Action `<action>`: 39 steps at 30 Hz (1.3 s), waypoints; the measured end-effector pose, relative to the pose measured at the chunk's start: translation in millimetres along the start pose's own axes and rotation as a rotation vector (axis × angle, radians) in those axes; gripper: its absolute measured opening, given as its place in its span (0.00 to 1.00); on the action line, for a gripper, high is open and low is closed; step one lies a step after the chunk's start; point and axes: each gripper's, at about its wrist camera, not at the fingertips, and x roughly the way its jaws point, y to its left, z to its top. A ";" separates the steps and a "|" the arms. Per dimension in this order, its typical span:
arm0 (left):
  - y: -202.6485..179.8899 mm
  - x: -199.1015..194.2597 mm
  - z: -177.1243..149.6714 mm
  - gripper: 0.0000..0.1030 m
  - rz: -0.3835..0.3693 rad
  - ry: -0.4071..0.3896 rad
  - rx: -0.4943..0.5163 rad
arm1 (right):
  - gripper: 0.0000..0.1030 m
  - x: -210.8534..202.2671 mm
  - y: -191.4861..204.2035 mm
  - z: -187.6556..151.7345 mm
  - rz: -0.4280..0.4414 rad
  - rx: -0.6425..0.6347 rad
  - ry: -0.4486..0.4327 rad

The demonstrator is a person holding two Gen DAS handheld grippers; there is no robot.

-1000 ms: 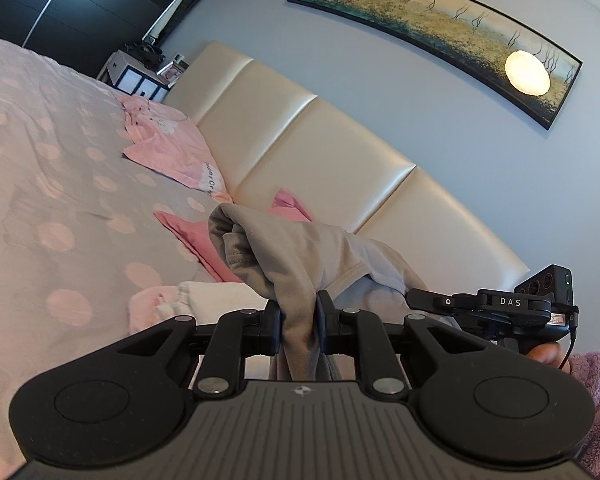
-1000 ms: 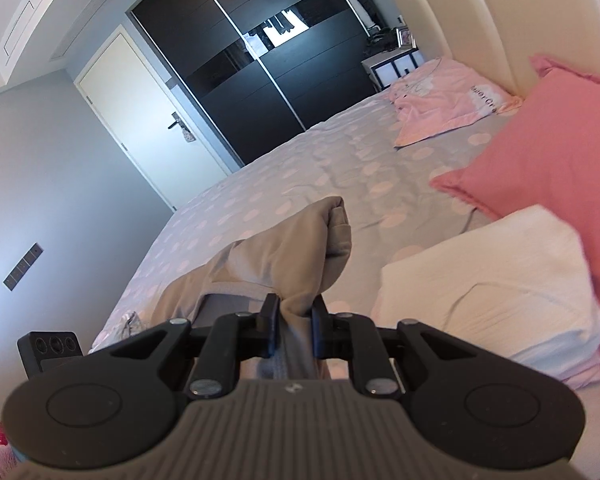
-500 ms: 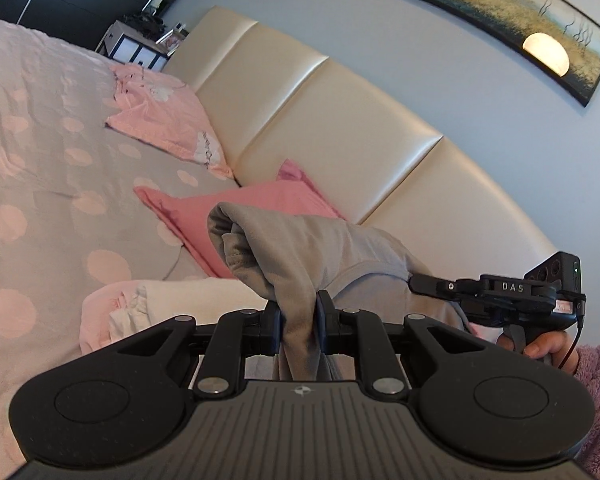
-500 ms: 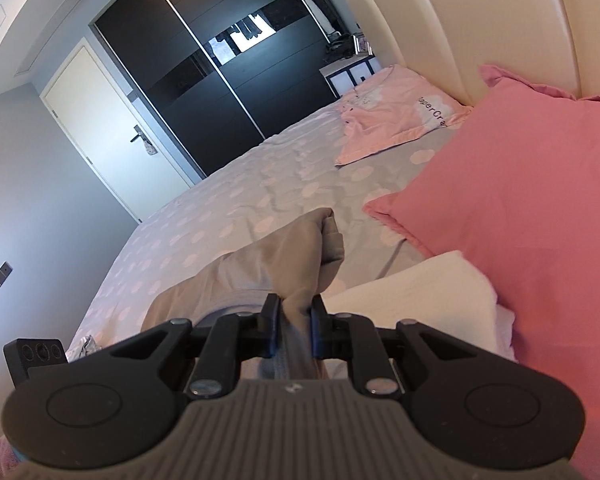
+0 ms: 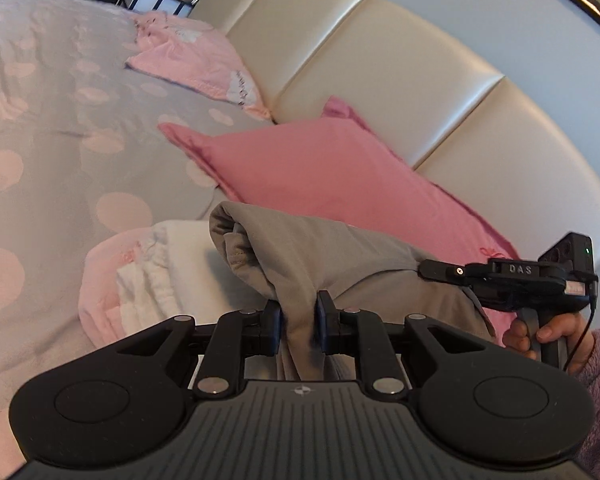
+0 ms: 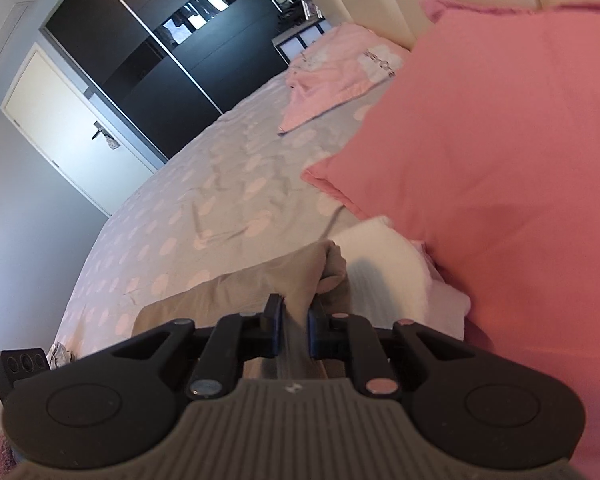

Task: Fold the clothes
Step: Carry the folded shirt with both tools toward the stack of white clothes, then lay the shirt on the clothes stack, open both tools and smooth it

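Your left wrist camera looks forward over its jaws, close above a grey garment (image 5: 300,248), toward the pink pillow (image 5: 320,168) and headboard (image 5: 380,60). Your right wrist camera faces along the bed toward the wardrobe (image 6: 172,52). Both views share the garment, pillow and folded white stack (image 6: 384,264).

Ahead of the tongs, a white folded stack (image 5: 188,264) and pink pillow (image 5: 332,172) block; leftward, the spotted bedspread (image 5: 40,120) lies open.

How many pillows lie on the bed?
2: a dark pink pillow against the headboard, and a pale pink pillow farther along it. Others may be out of view.
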 end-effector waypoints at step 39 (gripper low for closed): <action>-21.2 -68.2 -39.8 0.32 0.113 0.142 0.176 | 0.08 -93.5 7.5 -90.0 -0.224 -0.009 -0.060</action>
